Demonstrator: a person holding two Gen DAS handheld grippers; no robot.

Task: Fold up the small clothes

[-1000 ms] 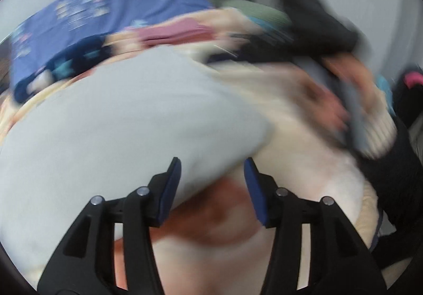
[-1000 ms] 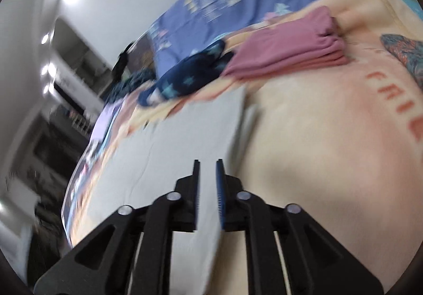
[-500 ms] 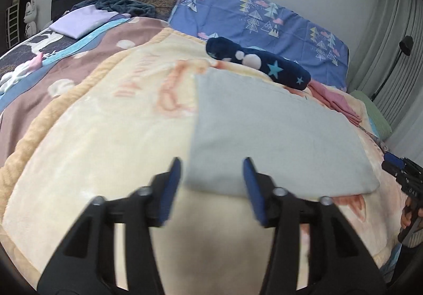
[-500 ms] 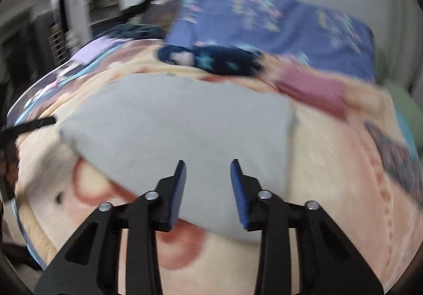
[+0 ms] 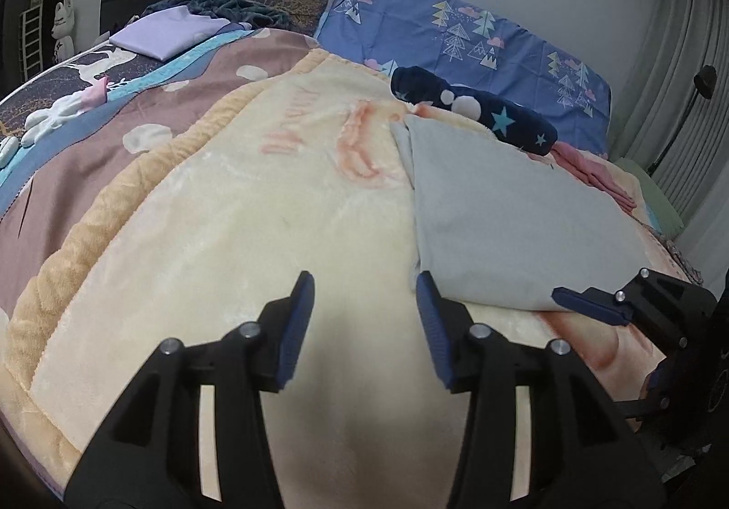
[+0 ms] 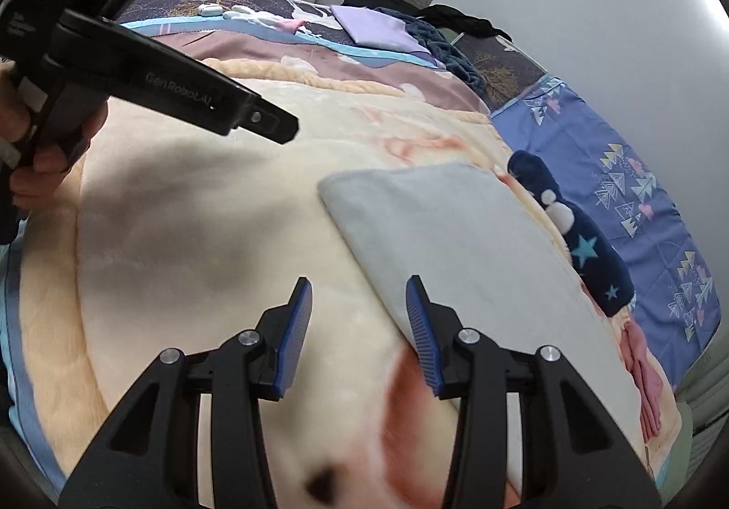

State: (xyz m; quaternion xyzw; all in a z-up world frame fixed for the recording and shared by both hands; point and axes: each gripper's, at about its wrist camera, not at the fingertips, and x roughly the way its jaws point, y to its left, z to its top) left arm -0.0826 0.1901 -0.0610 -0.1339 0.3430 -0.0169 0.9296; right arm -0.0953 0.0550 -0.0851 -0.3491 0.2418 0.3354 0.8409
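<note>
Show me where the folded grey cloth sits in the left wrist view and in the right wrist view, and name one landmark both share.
Left wrist view: the grey cloth lies right of centre on the cream blanket, its near edge by the right finger.
Right wrist view: the grey cloth lies centre-right, running toward the lower right.
Shared landmark: the navy star-print bundle just beyond the cloth's far edge.

So the folded cloth (image 5: 515, 226) lies flat on the blanket (image 5: 255, 226), star-print bundle (image 5: 474, 108) just behind it, pillow (image 5: 460, 35) further back.
</note>
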